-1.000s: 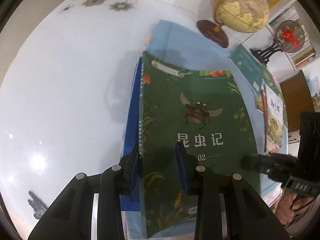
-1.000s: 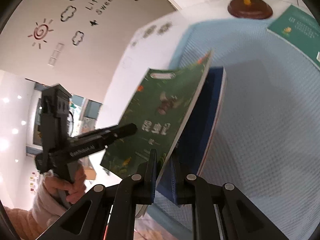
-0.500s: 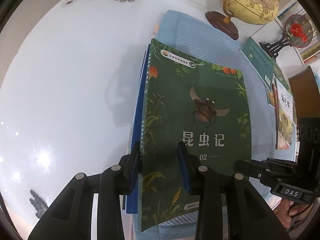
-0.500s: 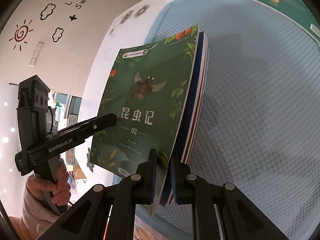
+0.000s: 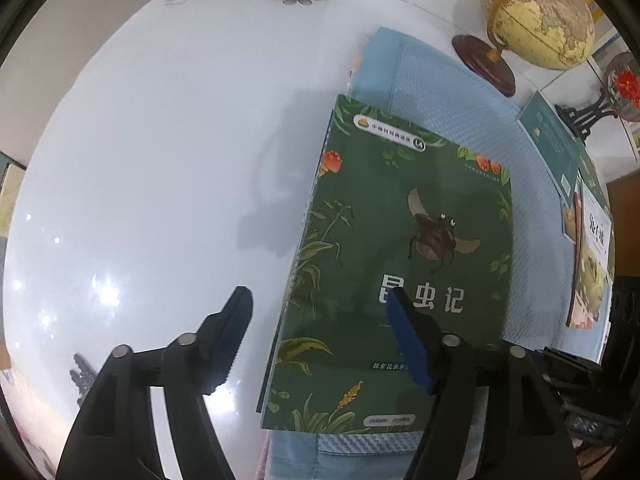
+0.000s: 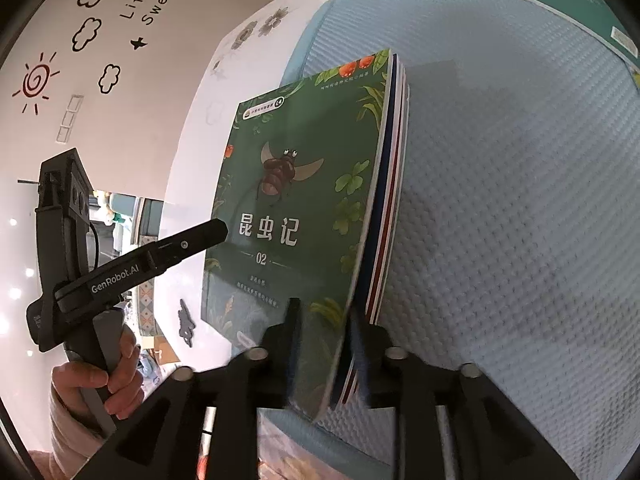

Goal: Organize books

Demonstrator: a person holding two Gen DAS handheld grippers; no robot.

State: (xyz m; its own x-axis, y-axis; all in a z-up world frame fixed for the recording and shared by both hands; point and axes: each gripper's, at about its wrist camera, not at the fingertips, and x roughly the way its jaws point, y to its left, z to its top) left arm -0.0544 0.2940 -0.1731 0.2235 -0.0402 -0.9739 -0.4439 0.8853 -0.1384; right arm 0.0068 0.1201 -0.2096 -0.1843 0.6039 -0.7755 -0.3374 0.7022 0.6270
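The green book (image 5: pixel 404 264) with a beetle on its cover lies on top of a small stack (image 6: pixel 390 216) of books, and the stack rests on a pale blue mat (image 5: pixel 460 104) on the white table (image 5: pixel 160 140). In the left wrist view the book is at about 3 o'clock from the middle of the picture, and its spine edge runs along the left side of the mat.

The left gripper (image 5: pixel 320 336) points down at the lower left corner of the book. Its jaws are opening: one finger is over the bare table at 7 o'clock, the other finger, with a blue pad, is over the cover at 5 o'clock, and neither presses on the book.

The right gripper (image 6: pixel 326 344) is at the lower right corner of the stack, at 6 o'clock in its own view. Its jaws are opening too, with the corner of the stack between them. The pads there are blurred, but they seem not to press on the books anymore.

A hand (image 6: pixel 100 384) holds the handle of the left gripper at 8 o'clock in the right wrist view.

A globe (image 5: pixel 536 12) stands at 1 o'clock in the left wrist view, beyond the mat. More books (image 5: pixel 588 248) lie at 3 o'clock, at the right edge of the mat
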